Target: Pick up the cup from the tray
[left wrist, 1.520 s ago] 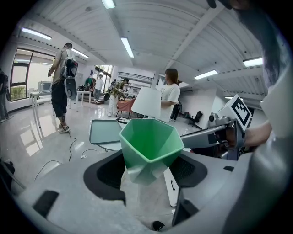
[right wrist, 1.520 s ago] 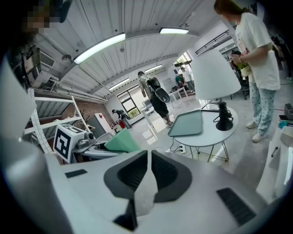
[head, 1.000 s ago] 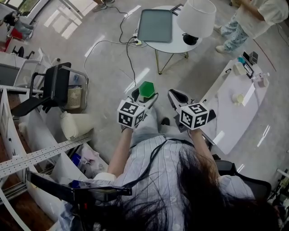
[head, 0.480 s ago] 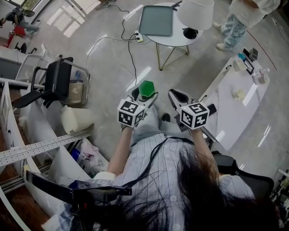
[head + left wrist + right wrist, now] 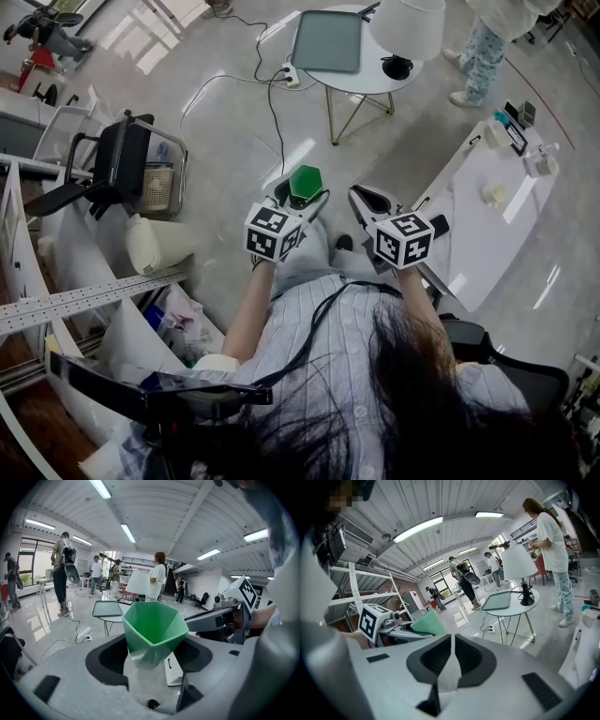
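My left gripper [image 5: 152, 657] is clamped on the lower walls of the green cup [image 5: 154, 629], mouth up, in the air in front of me. My right gripper [image 5: 451, 660] hangs just beside it, pads together, empty. I judge the tapered, faceted cup could slip or tilt, or get knocked by the right gripper. Only the head view shows the bare tray [image 5: 325, 42], well apart.

Open-plan lab/office w/ strip lights [image 5: 128, 533]; metal racks [image 5: 84, 302]; power strip [image 5: 291, 77] on polished floor [image 5: 225, 131]; ppl [image 5: 157, 581] standing about.
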### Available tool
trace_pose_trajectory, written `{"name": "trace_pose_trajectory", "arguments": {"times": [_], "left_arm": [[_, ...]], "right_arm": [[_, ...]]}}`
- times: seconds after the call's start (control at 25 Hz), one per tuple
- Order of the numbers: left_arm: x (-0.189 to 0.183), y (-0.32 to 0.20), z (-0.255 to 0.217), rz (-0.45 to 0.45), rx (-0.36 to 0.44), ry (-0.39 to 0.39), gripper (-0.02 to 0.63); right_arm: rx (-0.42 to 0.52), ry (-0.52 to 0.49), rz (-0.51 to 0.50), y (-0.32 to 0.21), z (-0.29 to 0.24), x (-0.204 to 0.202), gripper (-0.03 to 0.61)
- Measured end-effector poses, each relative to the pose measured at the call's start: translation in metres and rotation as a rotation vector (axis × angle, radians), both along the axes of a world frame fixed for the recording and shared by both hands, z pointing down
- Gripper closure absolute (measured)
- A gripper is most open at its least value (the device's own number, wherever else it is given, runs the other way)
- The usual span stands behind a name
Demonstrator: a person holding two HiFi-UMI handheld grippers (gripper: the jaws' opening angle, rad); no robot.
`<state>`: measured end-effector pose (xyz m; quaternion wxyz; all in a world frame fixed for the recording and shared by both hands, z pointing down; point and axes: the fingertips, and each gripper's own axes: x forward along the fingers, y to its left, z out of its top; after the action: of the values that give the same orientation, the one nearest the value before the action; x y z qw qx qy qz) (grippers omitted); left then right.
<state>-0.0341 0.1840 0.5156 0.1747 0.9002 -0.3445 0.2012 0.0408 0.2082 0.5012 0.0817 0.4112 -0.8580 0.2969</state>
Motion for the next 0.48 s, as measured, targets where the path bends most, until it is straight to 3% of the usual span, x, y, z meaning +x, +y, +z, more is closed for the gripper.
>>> {"name": "trace_pose_trajectory", "arguments": {"times": [0.48], "left_arm": [[-0.0041, -0.0051, -0.0035, -0.006, 0.015, 0.0, 0.304]], "right_arm": [[0.009, 0.003, -0.023, -0.0037, -0.002, -0.0072, 0.531]]}}
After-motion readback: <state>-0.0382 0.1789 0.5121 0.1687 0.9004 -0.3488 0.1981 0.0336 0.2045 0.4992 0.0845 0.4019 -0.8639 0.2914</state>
